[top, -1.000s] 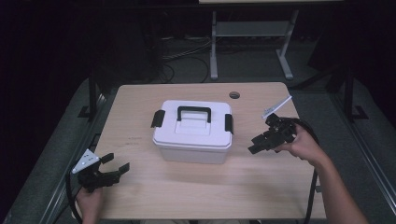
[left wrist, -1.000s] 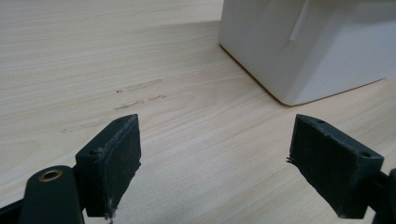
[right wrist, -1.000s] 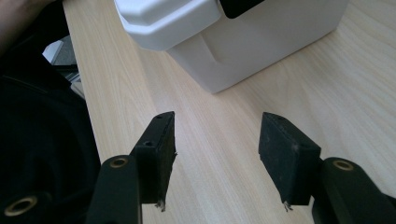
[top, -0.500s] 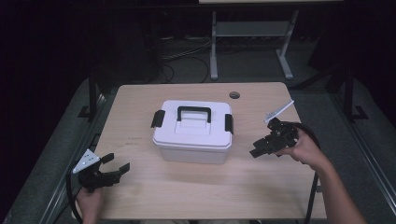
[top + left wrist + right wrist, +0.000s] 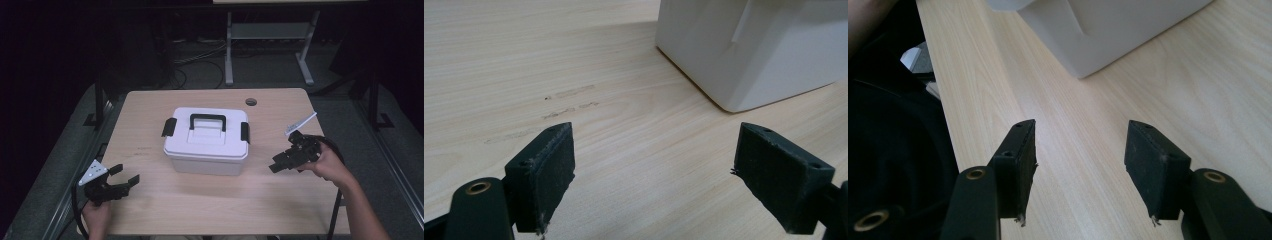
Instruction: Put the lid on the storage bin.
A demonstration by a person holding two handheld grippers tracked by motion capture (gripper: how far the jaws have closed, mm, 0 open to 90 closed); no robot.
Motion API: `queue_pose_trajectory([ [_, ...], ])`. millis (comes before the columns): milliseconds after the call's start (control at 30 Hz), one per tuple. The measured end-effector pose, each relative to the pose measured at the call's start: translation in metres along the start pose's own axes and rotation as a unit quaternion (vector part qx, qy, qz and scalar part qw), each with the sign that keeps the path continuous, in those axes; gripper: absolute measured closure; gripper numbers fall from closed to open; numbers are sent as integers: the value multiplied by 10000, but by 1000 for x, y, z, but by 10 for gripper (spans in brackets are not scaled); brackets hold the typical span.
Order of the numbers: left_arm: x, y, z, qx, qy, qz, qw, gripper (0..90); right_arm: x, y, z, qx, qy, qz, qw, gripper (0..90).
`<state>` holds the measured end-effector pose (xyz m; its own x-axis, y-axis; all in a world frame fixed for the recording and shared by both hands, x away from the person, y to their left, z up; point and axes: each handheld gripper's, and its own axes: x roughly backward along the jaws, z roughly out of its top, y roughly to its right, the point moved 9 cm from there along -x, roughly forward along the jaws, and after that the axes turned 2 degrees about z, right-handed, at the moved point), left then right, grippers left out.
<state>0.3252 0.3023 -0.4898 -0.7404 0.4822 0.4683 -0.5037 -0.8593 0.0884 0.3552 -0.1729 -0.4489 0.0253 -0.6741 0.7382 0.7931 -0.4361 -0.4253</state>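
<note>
A white lidded box (image 5: 207, 142) with a black handle (image 5: 207, 120) and a black latch at each end stands in the middle of the wooden table (image 5: 300, 200). My left gripper (image 5: 126, 174) rests low at the front left, open and empty, pointing toward the box. In the left gripper view the gripper (image 5: 654, 180) has bare wood between its jaws and the box's corner (image 5: 764, 50) ahead at upper right. My right gripper (image 5: 276, 163) hovers to the right of the box, open and empty. The right gripper view has that gripper (image 5: 1080, 170) with the box's lower corner (image 5: 1118, 30) ahead.
A round cable hole (image 5: 251, 102) sits in the table's far edge. Behind the table stand a metal frame (image 5: 230, 50) and floor cables (image 5: 200, 65). Dark clothing (image 5: 888, 130) lies past the table's front edge in the right gripper view.
My right gripper has drifted slightly toward the table's near edge, still open. The left gripper and the box have stayed where they were.
</note>
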Motion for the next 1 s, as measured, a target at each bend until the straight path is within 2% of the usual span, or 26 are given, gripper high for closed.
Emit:
queue_pose_trajectory([
  [1000, 0, -1, 0, -2, 7, 11, 10000, 159, -6, -3, -16, -90, 82, 104, 9999, 445],
])
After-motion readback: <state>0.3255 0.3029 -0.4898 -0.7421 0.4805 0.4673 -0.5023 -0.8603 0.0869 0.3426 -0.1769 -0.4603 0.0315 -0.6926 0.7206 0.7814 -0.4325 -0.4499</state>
